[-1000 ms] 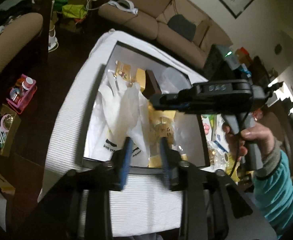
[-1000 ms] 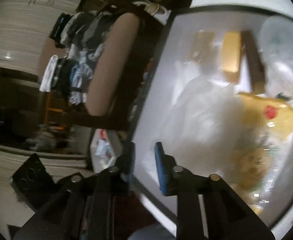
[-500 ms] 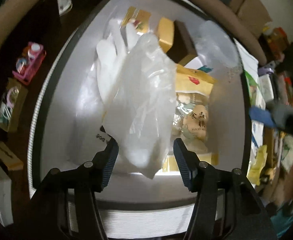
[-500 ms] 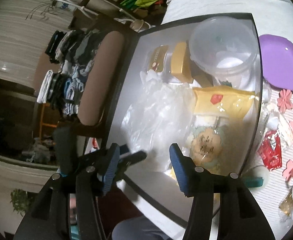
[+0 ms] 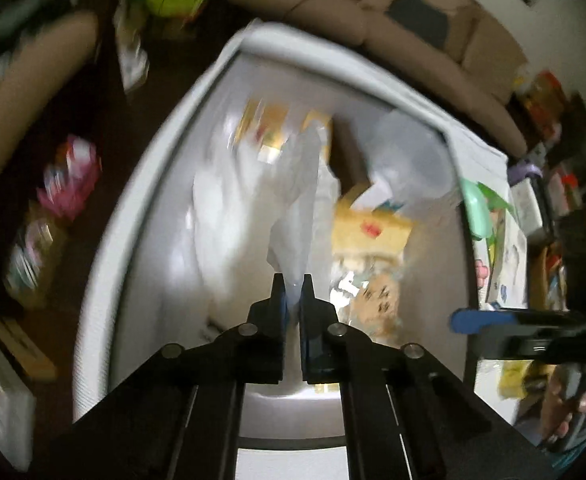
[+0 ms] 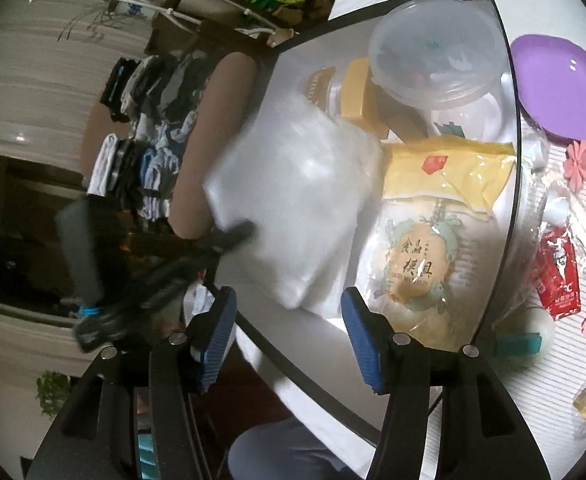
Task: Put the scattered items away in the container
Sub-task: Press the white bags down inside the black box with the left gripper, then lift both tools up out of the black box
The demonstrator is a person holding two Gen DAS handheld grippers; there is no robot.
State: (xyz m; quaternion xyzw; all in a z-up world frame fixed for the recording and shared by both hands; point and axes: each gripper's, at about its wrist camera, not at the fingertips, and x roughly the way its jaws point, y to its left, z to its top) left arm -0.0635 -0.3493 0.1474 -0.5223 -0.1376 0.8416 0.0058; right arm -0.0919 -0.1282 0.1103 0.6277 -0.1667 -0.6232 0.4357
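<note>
A white container with a dark rim [image 5: 105,280] [image 6: 509,216] holds snack packets, a yellow bag [image 6: 449,168], a round clear tub [image 6: 433,56] and clear plastic bags. My left gripper [image 5: 292,280] is shut on a clear plastic bag [image 5: 297,208] and holds it over the container; it also shows in the right wrist view [image 6: 289,200], with the left gripper's fingers [image 6: 237,234] pinching its edge. My right gripper [image 6: 289,324] is open and empty above the container's near rim.
Right of the container on the white mat lie a purple lid [image 6: 557,92], pink paper flowers [image 6: 581,164], a red sauce sachet [image 6: 559,276] and a teal clip [image 6: 521,344]. A sofa [image 5: 413,28] stands behind. Boxes sit on the dark floor at left [image 5: 69,184].
My left gripper has closed on the clear plastic bag and lifted it. My right gripper has opened wider and drawn back to the right.
</note>
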